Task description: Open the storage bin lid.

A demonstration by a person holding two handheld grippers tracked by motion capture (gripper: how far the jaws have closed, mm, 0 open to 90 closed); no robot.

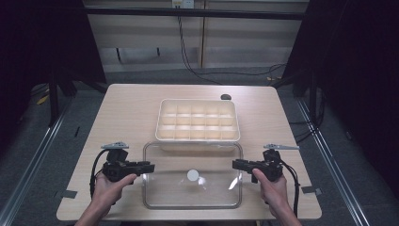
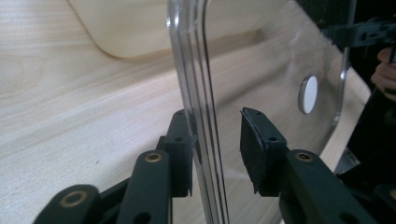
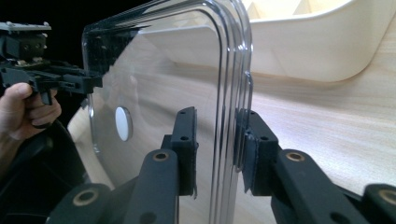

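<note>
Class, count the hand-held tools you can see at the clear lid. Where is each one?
2. The left tool is at the clear lid's left edge; the right tool is at its right edge.

You have two grippers in hand, a left gripper (image 1: 151,166) and a right gripper (image 1: 235,163). On the table (image 1: 127,113) you have one clear lid (image 1: 188,193) bearing one white round sticker (image 1: 193,175), one cream tray (image 1: 197,120) divided into fifteen compartments, in three rows of five, and one small dark object (image 1: 226,97) at the far edge.
</note>
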